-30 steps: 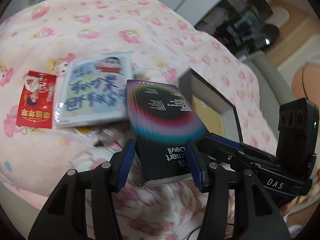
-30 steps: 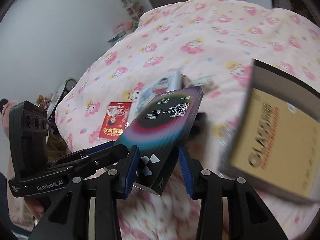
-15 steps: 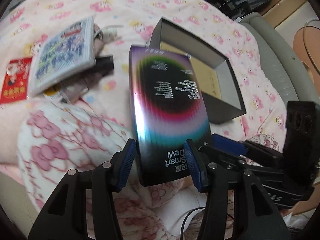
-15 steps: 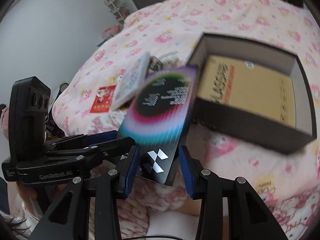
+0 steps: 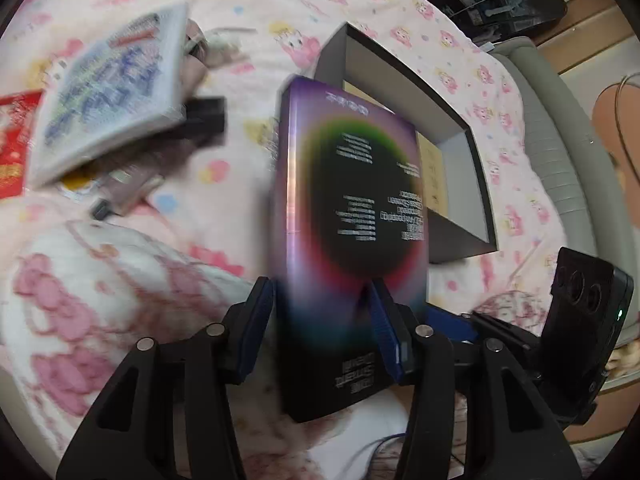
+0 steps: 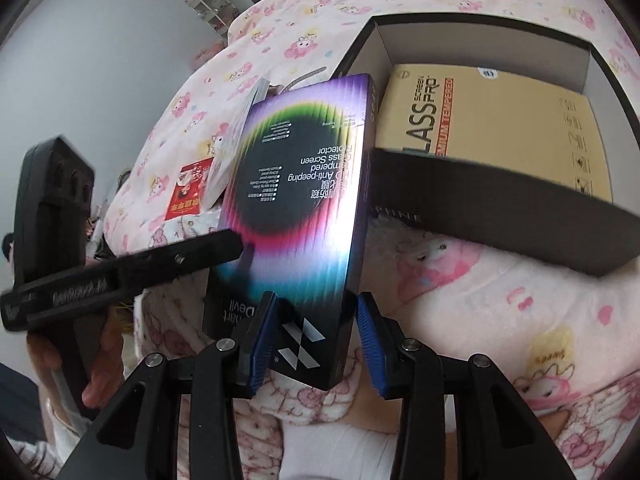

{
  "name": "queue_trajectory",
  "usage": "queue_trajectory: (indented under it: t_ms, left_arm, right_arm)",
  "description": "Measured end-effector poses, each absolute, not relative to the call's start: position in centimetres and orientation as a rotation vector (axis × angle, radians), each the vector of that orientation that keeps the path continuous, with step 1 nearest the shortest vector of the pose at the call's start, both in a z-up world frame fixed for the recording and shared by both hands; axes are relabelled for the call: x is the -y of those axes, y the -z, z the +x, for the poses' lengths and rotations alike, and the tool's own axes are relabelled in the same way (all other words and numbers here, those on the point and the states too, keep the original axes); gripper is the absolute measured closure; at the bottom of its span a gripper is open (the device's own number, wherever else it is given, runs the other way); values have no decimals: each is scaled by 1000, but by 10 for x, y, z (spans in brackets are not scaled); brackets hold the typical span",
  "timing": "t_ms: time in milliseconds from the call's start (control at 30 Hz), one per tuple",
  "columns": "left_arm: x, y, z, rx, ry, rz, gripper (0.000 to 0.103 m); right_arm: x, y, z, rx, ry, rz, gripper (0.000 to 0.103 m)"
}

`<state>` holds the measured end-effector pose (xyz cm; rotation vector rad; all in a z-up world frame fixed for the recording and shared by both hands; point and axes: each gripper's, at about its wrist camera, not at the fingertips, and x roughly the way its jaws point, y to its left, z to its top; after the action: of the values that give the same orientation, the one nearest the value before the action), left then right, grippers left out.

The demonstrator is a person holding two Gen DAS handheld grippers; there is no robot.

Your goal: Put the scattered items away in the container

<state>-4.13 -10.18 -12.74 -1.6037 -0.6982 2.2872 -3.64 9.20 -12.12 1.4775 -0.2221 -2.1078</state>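
A black screen-protector box (image 5: 352,208) with a rainbow ring hangs tilted above the pink bedcover. My left gripper (image 5: 322,324) is shut on its near end, blue pads pressing both long edges. My right gripper (image 6: 316,338) is shut on the same box (image 6: 300,200) at its lower corner, by the white logo. Each view shows the other gripper's black body at its side. Just beyond the box's far end lies the open black container (image 6: 480,204), with a tan flat carton (image 6: 500,120) inside. The held box overlaps the container's (image 5: 460,136) near left corner.
On the bedcover to the left lie a white-and-blue flat pack (image 5: 108,92), a red envelope (image 5: 12,148) and a small dark item (image 5: 204,120), with some clutter under the pack. A person's hand (image 6: 104,364) holds the left gripper. A grey padded edge (image 5: 560,148) lies behind the container.
Both grippers have carried the rainbow box down and away from the scattered items toward the black container, which now fills more of both views. Both grips are unchanged.
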Motion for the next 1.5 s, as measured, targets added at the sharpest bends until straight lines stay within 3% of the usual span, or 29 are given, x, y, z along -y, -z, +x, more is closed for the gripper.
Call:
queue_trajectory:
  t_ms: [200, 467, 867, 1067, 1233, 1500]
  left_arm:
    - [76, 101, -32, 654, -2205, -1498, 57]
    - [6, 103, -43, 538, -2077, -1487, 56]
    - [-47, 110, -33, 354, -2063, -1504, 54]
    - [-44, 88, -28, 369, -2060, -1387, 53]
    - [-18, 113, -40, 520, -2064, -1508, 53]
    - [0, 152, -56, 598, -2143, -1679, 53]
  right_arm:
    - [-103, 116, -35, 137, 2197, 1485, 69]
    - [-137, 141, -28, 263, 2154, 1583, 72]
    - [-194, 128, 2, 365, 2243, 1567, 72]
    - [-220, 122, 10, 428, 2279, 1580, 71]
    - [-249, 106, 2, 498, 2386, 1529, 71]
    - [-276, 102, -20, 549, 2468, 1519, 71]
